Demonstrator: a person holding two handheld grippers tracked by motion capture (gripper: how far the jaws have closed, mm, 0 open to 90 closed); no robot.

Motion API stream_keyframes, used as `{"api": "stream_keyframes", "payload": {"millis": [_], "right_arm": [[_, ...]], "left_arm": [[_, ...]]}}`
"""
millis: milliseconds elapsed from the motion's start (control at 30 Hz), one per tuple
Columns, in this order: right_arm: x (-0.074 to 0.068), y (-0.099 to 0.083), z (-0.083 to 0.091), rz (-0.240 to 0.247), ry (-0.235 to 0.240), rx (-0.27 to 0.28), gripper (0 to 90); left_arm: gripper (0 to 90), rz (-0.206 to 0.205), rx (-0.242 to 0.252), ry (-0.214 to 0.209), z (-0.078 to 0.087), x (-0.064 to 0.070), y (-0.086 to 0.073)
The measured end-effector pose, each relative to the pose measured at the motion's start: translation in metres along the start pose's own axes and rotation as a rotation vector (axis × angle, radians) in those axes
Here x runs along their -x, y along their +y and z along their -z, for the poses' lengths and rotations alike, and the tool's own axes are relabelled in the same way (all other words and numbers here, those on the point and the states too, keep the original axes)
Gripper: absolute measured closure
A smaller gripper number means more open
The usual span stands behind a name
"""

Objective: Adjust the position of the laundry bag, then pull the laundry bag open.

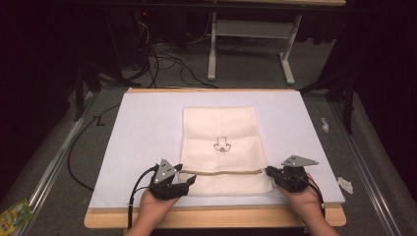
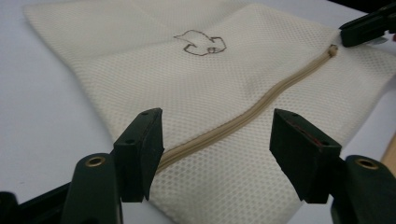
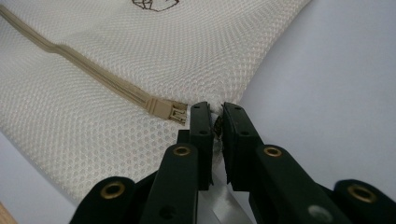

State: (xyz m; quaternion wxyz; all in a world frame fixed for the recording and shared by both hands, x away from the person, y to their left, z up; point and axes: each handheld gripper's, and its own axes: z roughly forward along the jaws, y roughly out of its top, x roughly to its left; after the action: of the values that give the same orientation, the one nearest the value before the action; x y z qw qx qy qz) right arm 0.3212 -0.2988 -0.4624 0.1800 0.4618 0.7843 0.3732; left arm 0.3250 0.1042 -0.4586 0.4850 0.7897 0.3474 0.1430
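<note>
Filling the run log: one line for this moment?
left gripper: open over beige zipper | right gripper: shut on cream mesh bag edge

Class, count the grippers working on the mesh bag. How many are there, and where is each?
2. The left gripper sits open at the mesh bag's near-left edge; the right gripper pinches its right edge by the zipper end.

1. The counter is a wooden board with a pale edge along the near side.
2. A white sheet covers nearly all of the counter, leaving a wooden strip bare at the front and back.
3. A cream mesh bag lies flat on the sheet, near the middle.
4. A tan zipper runs across the bag near its front edge, and a small dark drawing marks the bag's middle.
</note>
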Motion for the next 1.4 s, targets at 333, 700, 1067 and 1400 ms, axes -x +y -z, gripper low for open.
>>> {"api": "stream_keyframes", "payload": {"millis": [333, 700, 1067, 1400], "right_arm": [[0.000, 0.003, 0.004, -0.005, 0.011, 0.041, 84.4], [0.002, 0.004, 0.011, 0.004, 0.020, 0.081, 84.4], [-0.004, 0.006, 0.018, 0.044, 0.023, 0.121, 85.0], [-0.005, 0.008, 0.021, 0.048, 0.016, 0.140, 85.7]], "left_arm": [[36.7, 0.035, 0.031, -0.114, -0.023, 0.027, 0.028], [39.0, -0.010, 0.031, -0.182, -0.078, 0.064, 0.054], [51.6, 0.075, -0.039, -0.311, -0.119, 0.085, 0.058], [63.9, 0.144, -0.040, -0.319, -0.141, 0.095, 0.055]]}}
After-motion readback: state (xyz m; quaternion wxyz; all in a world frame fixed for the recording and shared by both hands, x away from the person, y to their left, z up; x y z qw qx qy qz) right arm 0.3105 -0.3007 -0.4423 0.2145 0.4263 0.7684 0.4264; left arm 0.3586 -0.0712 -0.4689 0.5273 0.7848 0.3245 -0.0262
